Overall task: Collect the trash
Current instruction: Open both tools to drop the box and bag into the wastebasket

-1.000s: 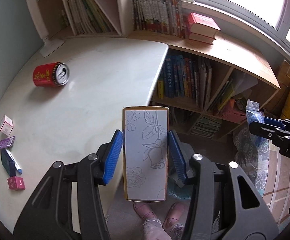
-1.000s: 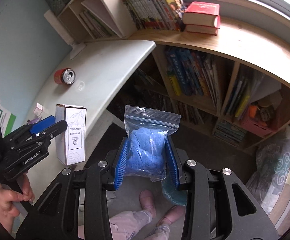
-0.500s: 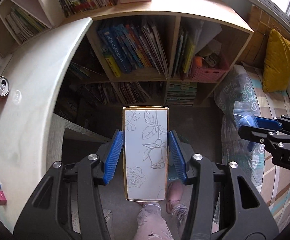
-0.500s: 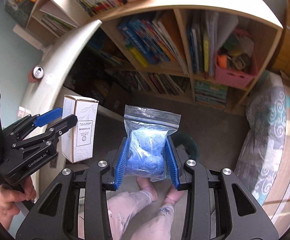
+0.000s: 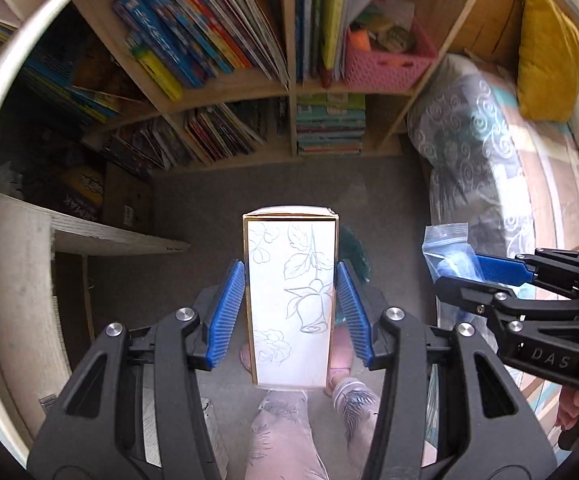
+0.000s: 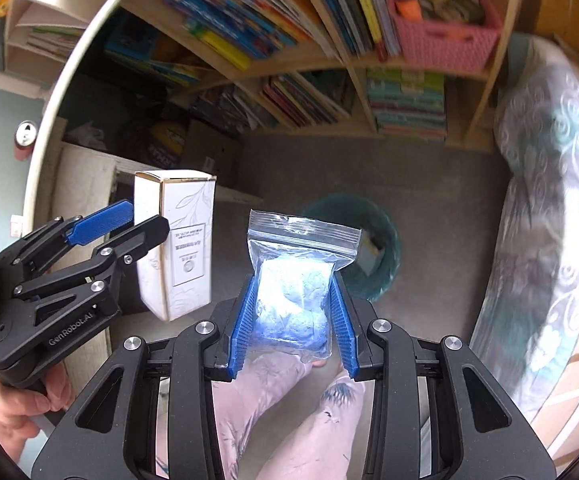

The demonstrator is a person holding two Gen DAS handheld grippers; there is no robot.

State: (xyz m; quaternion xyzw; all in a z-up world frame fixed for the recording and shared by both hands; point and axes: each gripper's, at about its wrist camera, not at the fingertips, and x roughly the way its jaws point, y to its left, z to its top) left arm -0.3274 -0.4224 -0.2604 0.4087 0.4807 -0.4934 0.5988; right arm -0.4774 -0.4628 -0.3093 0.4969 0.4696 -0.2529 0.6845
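Left gripper [image 5: 291, 308], black frame with blue ribbed pads: clenched on a tall white cardboard box with a gold edge and a line-drawn rose on its face [image 5: 291, 300], held upright between the two pads, its top flap end pointing away from the camera; the same box appears in the right wrist view [image 6: 177, 248] with a printed label on one side and a leaf sketch on another, carried above the floor just left of the right gripper. Right gripper [image 6: 293, 320], same build: clamped on a clear zip-top plastic bag stuffed with crumpled blue material [image 6: 295, 292], the pads pressing its lower bulge and the sealed strip standing free above; in the left wrist view the bag [image 5: 447, 252] shows at the tip of the right gripper [image 5: 469, 276], to the right of the box and apart from it. Round teal waste bin [image 6: 373, 248]: on the grey floor [image 6: 429, 200] directly beyond the bag, partly hidden by it, with some light-coloured item inside; in the left wrist view only a teal sliver of it [image 5: 353, 252] shows behind the box. Surroundings: wooden bookshelf packed with books [image 5: 225, 40]; pink woven plastic basket [image 5: 385, 64] on a shelf; patterned grey bedding [image 5: 473, 152] at right; mustard-yellow cushion [image 5: 545, 48]; white curved desk edge [image 6: 65, 80] at left with a red drinks can [image 6: 25, 136] lying on it; the person's legs in pale patterned trousers [image 6: 289, 412] below both tools.
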